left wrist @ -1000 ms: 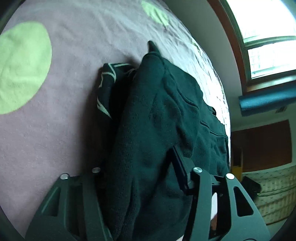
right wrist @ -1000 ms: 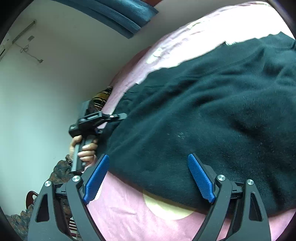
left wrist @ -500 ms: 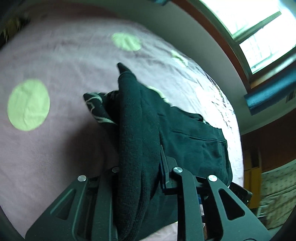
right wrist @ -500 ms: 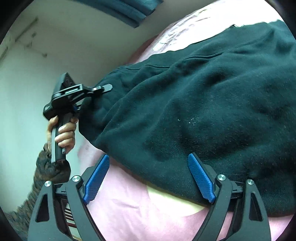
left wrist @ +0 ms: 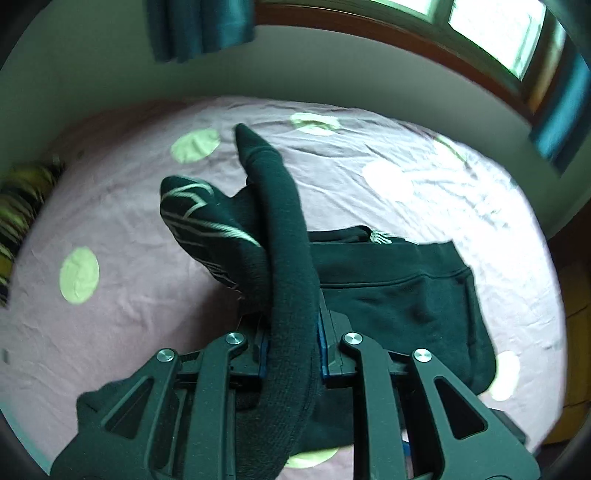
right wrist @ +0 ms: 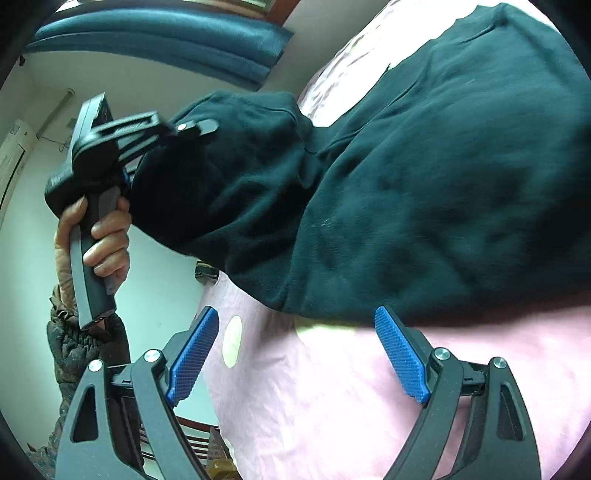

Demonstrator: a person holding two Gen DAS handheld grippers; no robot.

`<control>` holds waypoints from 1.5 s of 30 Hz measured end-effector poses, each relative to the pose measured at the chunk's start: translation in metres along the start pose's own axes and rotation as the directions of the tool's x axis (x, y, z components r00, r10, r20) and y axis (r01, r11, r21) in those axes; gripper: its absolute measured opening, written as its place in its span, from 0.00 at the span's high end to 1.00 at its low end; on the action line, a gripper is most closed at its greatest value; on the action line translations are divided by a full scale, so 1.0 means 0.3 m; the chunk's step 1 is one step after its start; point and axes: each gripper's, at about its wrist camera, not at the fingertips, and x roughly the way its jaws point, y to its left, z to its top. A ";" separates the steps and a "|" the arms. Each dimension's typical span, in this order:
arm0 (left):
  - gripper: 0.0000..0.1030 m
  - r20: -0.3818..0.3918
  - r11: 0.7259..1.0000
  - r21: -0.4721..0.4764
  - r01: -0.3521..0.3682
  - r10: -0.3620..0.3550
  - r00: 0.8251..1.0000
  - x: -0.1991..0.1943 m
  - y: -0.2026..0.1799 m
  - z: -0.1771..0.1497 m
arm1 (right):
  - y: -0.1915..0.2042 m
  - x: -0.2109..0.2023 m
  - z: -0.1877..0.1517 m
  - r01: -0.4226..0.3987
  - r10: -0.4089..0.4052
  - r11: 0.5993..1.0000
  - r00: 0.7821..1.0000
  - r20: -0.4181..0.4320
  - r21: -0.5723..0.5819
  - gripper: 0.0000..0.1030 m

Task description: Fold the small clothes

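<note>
**Left gripper lifts a fold of the sweater; right gripper waits with jaws wide**

In the left wrist view, the left gripper (left wrist: 291, 350) is clenched on a thick fold of the dark green sweater (left wrist: 388, 295), and the blue pads press the cloth from both sides. The fold runs forward from the jaws like a ridge and ends in a point. Beyond it, the rest of the sweater lies on the pink sheet (left wrist: 129, 332) with pale green dots. A part with light line print (left wrist: 199, 218) shows to the left of the ridge. Farther back are a wall, a blue curtain (left wrist: 199, 26) and a window (left wrist: 491, 33).

The right wrist view shows what the first cannot: the right gripper (right wrist: 295, 354) has its jaws wide apart, and nothing is between them. It is over the sheet, just before the sweater's near edge. Beyond this, the sweater rises from the bed towards the left gripper. The person's hand (right wrist: 99, 236) holds the handle of that gripper, and a dark sleeve (right wrist: 77, 347) is below it.
</note>
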 end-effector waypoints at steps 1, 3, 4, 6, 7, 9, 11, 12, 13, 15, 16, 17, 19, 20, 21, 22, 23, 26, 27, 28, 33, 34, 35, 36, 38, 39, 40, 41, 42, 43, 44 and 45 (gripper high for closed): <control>0.83 0.004 1.000 0.021 -0.023 0.023 1.000 0.006 -0.049 -0.007 | -0.003 -0.020 0.000 0.001 -0.001 1.000 1.000 0.001 -0.005 0.17; 0.83 0.016 0.995 0.071 -0.070 0.069 0.997 0.024 -0.151 -0.026 | -0.014 -0.056 0.007 0.008 -0.008 1.000 1.000 0.018 -0.007 0.17; 0.83 0.032 0.988 0.109 -0.107 0.104 0.994 0.042 -0.219 -0.044 | -0.029 -0.088 0.000 0.000 0.000 1.000 1.000 0.032 0.002 0.17; 0.84 0.049 0.976 0.160 -0.149 0.143 0.989 0.075 -0.308 -0.078 | -0.068 -0.143 -0.007 -0.023 0.021 0.999 0.998 0.052 0.036 0.17; 0.85 0.052 0.968 0.188 -0.167 0.160 0.986 0.105 -0.360 -0.103 | -0.066 -0.129 0.011 -0.027 0.024 0.999 0.998 0.058 0.047 0.17; 0.86 0.047 0.960 0.215 -0.180 0.174 0.984 0.148 -0.420 -0.137 | -0.091 -0.164 0.002 -0.027 0.022 0.998 0.997 0.070 0.062 0.17; 0.86 0.040 0.951 0.240 -0.195 0.191 0.981 0.195 -0.473 -0.172 | -0.117 -0.206 -0.015 -0.025 0.019 0.997 0.996 0.084 0.072 0.17; 0.86 0.046 0.945 0.251 -0.208 0.203 0.978 0.208 -0.494 -0.185 | -0.133 -0.229 -0.025 -0.030 0.022 0.996 0.995 0.093 0.083 0.17; 0.86 0.060 0.938 0.265 -0.226 0.217 0.974 0.227 -0.513 -0.204 | -0.145 -0.246 -0.032 -0.035 0.026 0.995 0.995 0.098 0.090 0.17; 0.87 0.085 0.924 0.283 -0.257 0.242 0.966 0.247 -0.544 -0.231 | -0.163 -0.270 -0.044 -0.046 0.035 0.994 0.994 0.108 0.104 0.17; 0.86 0.106 0.915 0.293 -0.277 0.257 0.961 0.254 -0.558 -0.246 | -0.171 -0.281 -0.048 -0.052 0.039 0.993 0.993 0.112 0.108 0.17; 0.87 0.125 0.907 0.301 -0.294 0.268 0.955 0.257 -0.570 -0.259 | -0.173 -0.282 -0.056 -0.056 0.043 0.992 0.992 0.117 0.113 0.17; 0.86 0.160 0.891 0.314 -0.328 0.290 0.943 0.263 -0.594 -0.281 | -0.184 -0.300 -0.064 -0.073 0.057 0.990 0.991 0.125 0.121 0.17; 0.86 0.170 0.886 0.317 -0.338 0.297 0.940 0.265 -0.604 -0.290 | -0.186 -0.303 -0.063 -0.076 0.061 0.989 0.990 0.128 0.123 0.17; 0.86 0.178 0.882 0.321 -0.346 0.303 0.936 0.267 -0.609 -0.296 | -0.191 -0.304 -0.063 -0.079 0.062 0.989 0.989 0.132 0.125 0.17; 0.86 0.184 0.878 0.323 -0.354 0.308 0.933 0.271 -0.614 -0.300 | -0.193 -0.310 -0.056 -0.081 0.064 0.989 0.989 0.135 0.126 0.17; 0.86 0.189 0.876 0.324 -0.357 0.310 0.932 0.273 -0.617 -0.301 | -0.192 -0.314 -0.057 -0.083 0.066 0.989 0.988 0.137 0.126 0.17; 0.86 0.196 0.872 0.325 -0.367 0.317 0.928 0.273 -0.628 -0.309 | -0.196 -0.337 -0.064 -0.082 0.064 0.988 0.987 0.145 0.129 0.17; 0.85 0.198 0.870 0.326 -0.370 0.320 0.927 0.272 -0.630 -0.310 | -0.192 -0.330 -0.066 -0.082 0.062 0.988 0.987 0.147 0.132 0.17; 0.83 0.200 0.869 0.328 -0.369 0.318 0.927 0.272 -0.633 -0.312 | -0.190 -0.333 -0.067 -0.081 0.060 0.987 0.987 0.151 0.136 0.17; 0.69 0.208 0.880 0.324 -0.346 0.290 0.934 0.256 -0.656 -0.320 | -0.204 -0.373 -0.073 -0.069 0.045 0.987 0.985 0.166 0.143 0.17; 0.60 0.211 0.885 0.323 -0.335 0.278 0.937 0.246 -0.667 -0.323 | -0.210 -0.398 -0.082 -0.067 0.042 0.987 0.985 0.170 0.145 0.17; 0.54 0.212 0.890 0.324 -0.320 0.261 0.942 0.238 -0.678 -0.324 | -0.212 -0.404 -0.079 -0.064 0.038 0.987 0.984 0.174 0.147 0.17; 0.46 0.214 0.901 0.325 -0.287 0.226 0.950 0.222 -0.692 -0.327 | -0.215 -0.419 -0.084 -0.057 0.030 0.987 0.983 0.182 0.150 0.17; 0.38 0.219 0.916 0.315 -0.247 0.182 0.958 0.192 -0.705 -0.330 | -0.225 -0.455 -0.096 -0.052 0.021 0.986 0.980 0.197 0.155 0.17; 0.35 0.223 0.926 0.310 -0.214 0.148 0.964 0.169 -0.711 -0.332 | -0.229 -0.468 -0.100 -0.049 0.016 0.986 0.979 0.204 0.157 0.17; 0.32 0.223 0.933 0.311 -0.181 0.114 0.968 0.149 -0.714 -0.333 | -0.234 -0.486 -0.106 -0.043 0.008 0.986 0.977 0.213 0.161 0.17; 0.31 0.225 0.939 0.310 -0.145 0.076 0.972 0.120 -0.717 -0.337 | -0.239 -0.502 -0.111 -0.041 0.004 0.985 0.975 0.223 0.165 0.17; 0.29 0.230 0.942 0.309 -0.130 0.059 0.971 0.102 -0.716 -0.340 | -0.244 -0.521 -0.117 -0.042 0.001 0.984 0.972 0.234 0.171 0.17; 0.28 0.245 0.945 0.309 -0.105 0.028 0.969 0.066 -0.711 -0.346 | -0.249 -0.539 -0.122 -0.041 -0.004 0.983 0.970 0.244 0.178 0.17; 0.27 0.255 0.947 0.309 -0.089 0.008 0.967 0.039 -0.705 -0.351 | -0.254 -0.553 -0.126 -0.039 -0.009 0.982 0.968 0.250 0.185 0.17; 0.26 0.264 0.949 0.307 -0.069 -0.015 0.964 0.011 -0.695 -0.356 | -0.260 -0.565 -0.125 -0.035 -0.016 0.981 0.966 0.258 0.191 0.17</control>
